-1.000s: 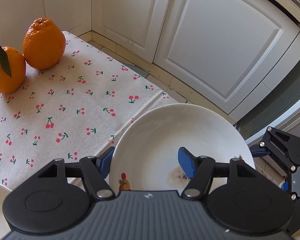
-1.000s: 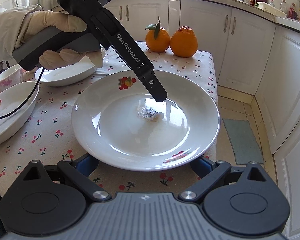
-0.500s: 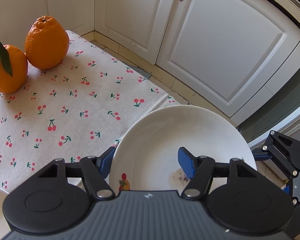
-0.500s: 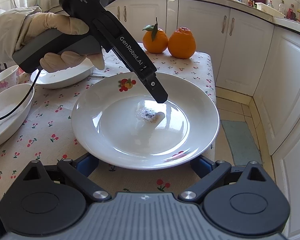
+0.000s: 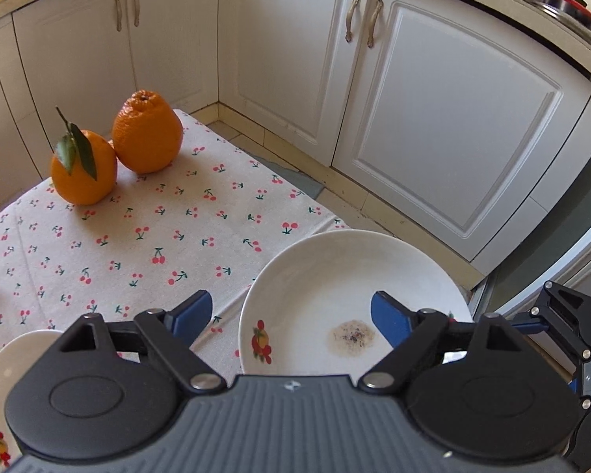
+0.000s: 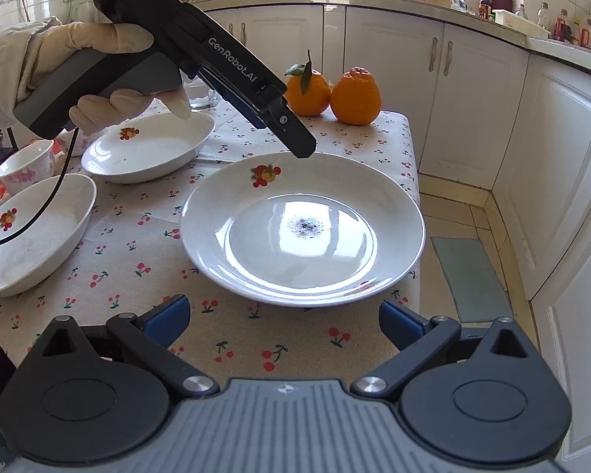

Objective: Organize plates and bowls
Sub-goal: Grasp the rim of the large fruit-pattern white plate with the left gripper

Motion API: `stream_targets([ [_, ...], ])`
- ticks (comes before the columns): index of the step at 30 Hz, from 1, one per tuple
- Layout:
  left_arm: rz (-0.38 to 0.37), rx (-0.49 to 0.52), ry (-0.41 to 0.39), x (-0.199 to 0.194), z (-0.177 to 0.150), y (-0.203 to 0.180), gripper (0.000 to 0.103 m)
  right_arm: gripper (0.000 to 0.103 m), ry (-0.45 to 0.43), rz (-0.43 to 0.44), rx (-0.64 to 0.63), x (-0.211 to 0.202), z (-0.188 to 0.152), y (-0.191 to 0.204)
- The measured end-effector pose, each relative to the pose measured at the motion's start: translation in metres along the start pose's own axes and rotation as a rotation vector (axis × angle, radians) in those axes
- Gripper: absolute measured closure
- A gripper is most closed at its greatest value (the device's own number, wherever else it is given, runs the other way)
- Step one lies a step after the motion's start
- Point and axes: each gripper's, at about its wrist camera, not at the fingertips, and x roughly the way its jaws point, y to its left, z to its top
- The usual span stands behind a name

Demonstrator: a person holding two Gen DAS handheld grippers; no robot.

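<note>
Plate (image 6: 303, 232) flat on the counter (image 6: 216, 339) near its corner, dark speck in the middle, two bowls (image 6: 149, 146) off to one side. Left gripper (image 5: 291, 315) just opened, jaws spread, lifted above the plate's rim, pinching nothing. Right gripper (image 6: 283, 321) spread wide too, empty, just short of the plate.

I'm working in a home kitchen. White cabinet doors (image 5: 445, 126) with curved metal handles wrap round the corner under a pale countertop (image 6: 413, 0) crowded with bottles, a knife block and a cutting board. The floor is tiled (image 6: 453, 213). My bench wears a cherry-print cloth (image 5: 138, 244), with two oranges (image 6: 335, 92) and fruit-patterned crockery (image 6: 303, 228).
</note>
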Motion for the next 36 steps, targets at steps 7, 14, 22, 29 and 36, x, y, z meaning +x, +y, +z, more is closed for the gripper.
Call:
stream_targets([
  [7,0.079,0.018,-0.091,-0.061,-0.032,-0.019,0.012,0.000,-0.052,-0.006,-0.006,-0.031,-0.003,0.029],
  [14,0.153,0.055,-0.116,-0.097,-0.083,-0.044,0.011,0.000,-0.077,0.027,-0.051,-0.046,-0.012,0.060],
  [22,0.200,-0.034,-0.118,-0.120,-0.146,-0.058,0.011,0.000,-0.083,0.085,-0.099,-0.054,-0.022,0.081],
  [29,0.226,-0.129,-0.083,-0.132,-0.175,-0.037,0.011,0.000,-0.053,0.146,-0.159,-0.043,-0.025,0.098],
  [36,0.244,-0.159,-0.051,-0.144,-0.194,-0.011,0.009,0.000,-0.019,0.199,-0.206,-0.025,-0.021,0.118],
])
